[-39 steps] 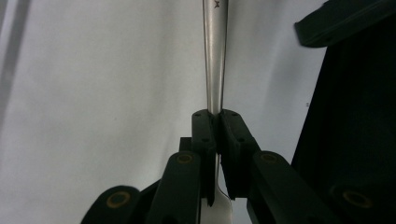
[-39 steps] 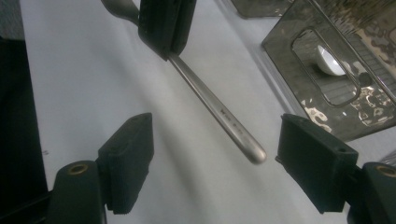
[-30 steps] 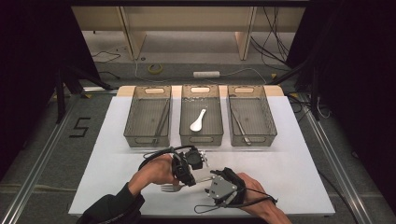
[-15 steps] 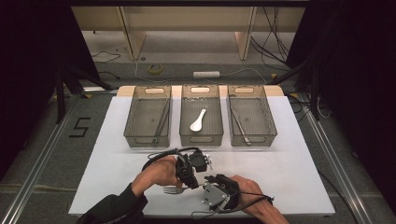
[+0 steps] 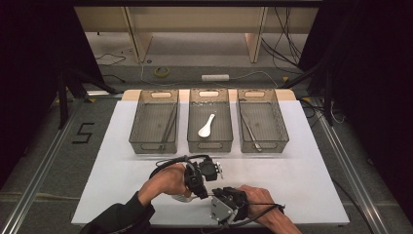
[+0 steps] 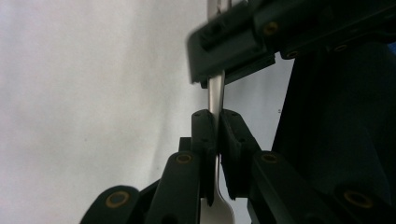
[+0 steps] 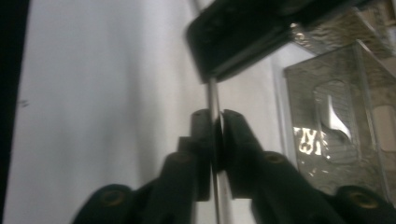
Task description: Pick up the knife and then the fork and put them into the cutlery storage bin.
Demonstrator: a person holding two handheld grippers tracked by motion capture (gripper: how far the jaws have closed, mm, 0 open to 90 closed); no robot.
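Observation:
A metal fork [image 5: 184, 198] hangs just above the white table top near the front edge, held from both sides. My left gripper [image 5: 201, 194] is shut on its handle [image 6: 215, 93], with the fork's wider end [image 6: 217, 212] showing below the jaws. My right gripper [image 5: 213, 196] faces it from the right. Its jaws have just been closing, and they now press on the thin handle [image 7: 214, 95] too. In each gripper view the other gripper's black jaws clamp the same handle just beyond my own, the left gripper [image 6: 217, 116] and the right gripper [image 7: 215, 116].
Three clear bins stand in a row at the back of the white table top [image 5: 302, 175]. Dark sticks lie in the left bin [image 5: 141, 122]. The middle bin [image 5: 210, 146] holds a white spoon [image 5: 206, 126]. A metal utensil [image 5: 251, 131] lies in the right bin [image 5: 280, 126].
The right gripper's jaws have closed onto the fork's handle beside the left gripper. Both hands have stayed nearly in place.

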